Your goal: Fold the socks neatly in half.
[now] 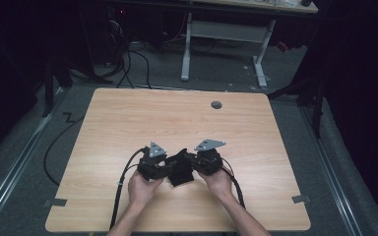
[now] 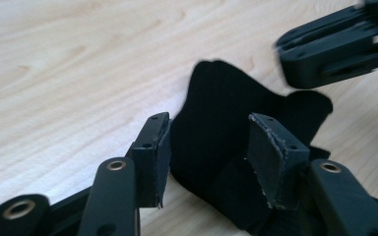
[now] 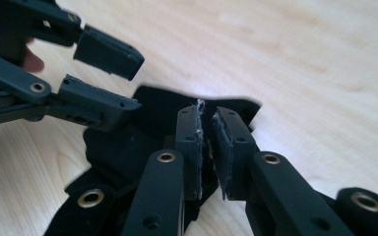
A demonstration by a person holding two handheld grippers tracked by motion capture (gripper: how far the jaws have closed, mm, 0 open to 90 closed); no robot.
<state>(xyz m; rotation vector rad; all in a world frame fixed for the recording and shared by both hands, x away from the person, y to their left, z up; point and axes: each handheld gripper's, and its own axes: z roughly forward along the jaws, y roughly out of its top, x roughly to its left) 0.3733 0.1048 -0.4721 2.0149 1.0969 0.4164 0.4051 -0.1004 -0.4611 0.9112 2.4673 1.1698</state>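
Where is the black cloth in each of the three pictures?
High view: the black cloth lies low in the middle, between the two grippers.
Left gripper view: centre, between that gripper's open jaws.
Right gripper view: lower centre, behind jaws nearly shut on it.
Shared landmark: the light wooden table under the cloth.

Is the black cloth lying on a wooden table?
Yes: in the left gripper view the black cloth rests on the pale wooden table.
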